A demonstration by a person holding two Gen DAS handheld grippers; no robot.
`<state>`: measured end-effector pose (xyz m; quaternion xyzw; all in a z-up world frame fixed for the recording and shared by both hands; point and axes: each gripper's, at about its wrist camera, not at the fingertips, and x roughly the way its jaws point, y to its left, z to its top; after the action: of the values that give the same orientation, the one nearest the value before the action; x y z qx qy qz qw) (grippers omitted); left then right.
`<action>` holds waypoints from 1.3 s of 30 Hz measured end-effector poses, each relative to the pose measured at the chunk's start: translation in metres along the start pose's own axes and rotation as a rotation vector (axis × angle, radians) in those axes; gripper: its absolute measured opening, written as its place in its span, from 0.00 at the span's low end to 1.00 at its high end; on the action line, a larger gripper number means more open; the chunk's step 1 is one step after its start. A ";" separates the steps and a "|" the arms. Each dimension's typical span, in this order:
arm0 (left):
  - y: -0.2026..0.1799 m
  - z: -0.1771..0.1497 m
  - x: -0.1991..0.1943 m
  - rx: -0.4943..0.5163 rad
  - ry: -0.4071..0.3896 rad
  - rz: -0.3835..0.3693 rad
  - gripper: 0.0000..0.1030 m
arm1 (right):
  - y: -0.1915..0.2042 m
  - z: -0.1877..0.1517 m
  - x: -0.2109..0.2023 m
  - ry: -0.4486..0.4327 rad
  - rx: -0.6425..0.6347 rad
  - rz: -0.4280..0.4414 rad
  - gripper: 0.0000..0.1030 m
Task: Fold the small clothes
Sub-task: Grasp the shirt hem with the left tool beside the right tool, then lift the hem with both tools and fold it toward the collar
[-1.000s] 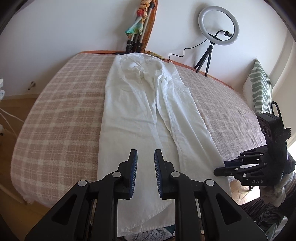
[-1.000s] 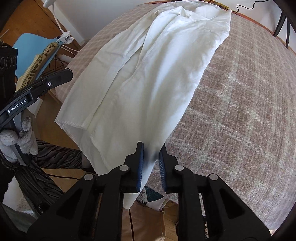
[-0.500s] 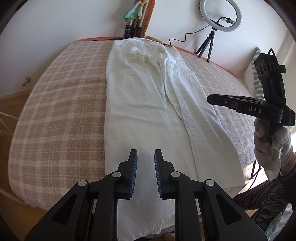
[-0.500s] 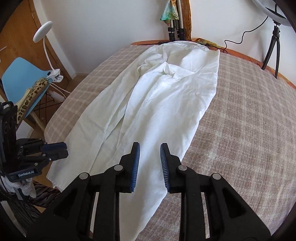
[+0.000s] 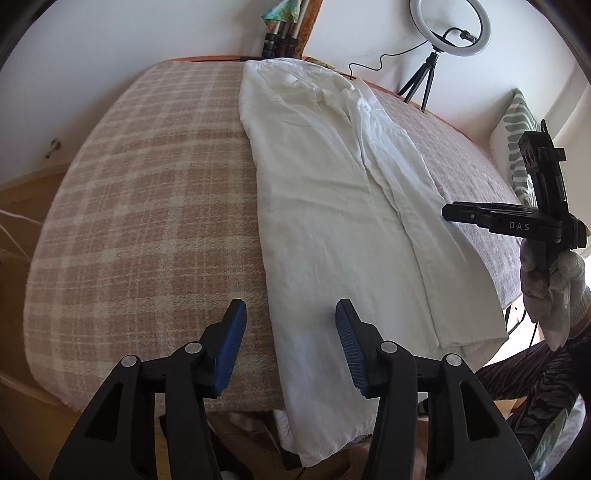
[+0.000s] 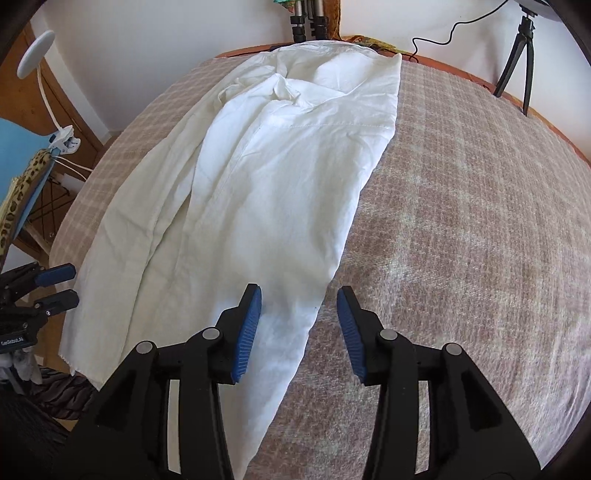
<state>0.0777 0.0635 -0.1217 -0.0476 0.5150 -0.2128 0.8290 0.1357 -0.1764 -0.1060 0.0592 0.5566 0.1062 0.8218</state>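
Observation:
White trousers (image 5: 332, 206) lie stretched along a bed with a pink plaid blanket (image 5: 147, 206), waist at the far end, leg hems hanging over the near edge. My left gripper (image 5: 290, 325) hovers above the left leg's outer edge near the hem; its jaws are opening and the pads press on nothing. My right gripper (image 6: 299, 317) hangs over the outer edge of the other leg (image 6: 266, 229), jaws also opening with no cloth pinched. In the left wrist view the right gripper (image 5: 506, 221) shows at the right, held by a gloved hand (image 5: 554, 288).
A ring light on a tripod (image 5: 447, 33) stands behind the bed. A green patterned pillow (image 5: 517, 147) lies at the far right. A blue chair (image 6: 18, 162) and a clip lamp (image 6: 37, 59) stand left of the bed. Tripod legs (image 6: 306, 22) rise at the head.
Both grippers have opened from nearly shut. The left one moved lower toward the left leg's edge; the right one came over the bed and the right leg's edge.

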 end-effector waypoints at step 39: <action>0.016 -0.046 -0.005 -0.213 0.090 -0.196 0.34 | -0.023 -0.110 -0.018 0.160 0.164 0.487 0.30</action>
<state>0.0405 0.0866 -0.1435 -0.1759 0.5641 -0.2385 0.7707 0.0295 -0.2058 -0.1356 0.2491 0.5959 0.2597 0.7179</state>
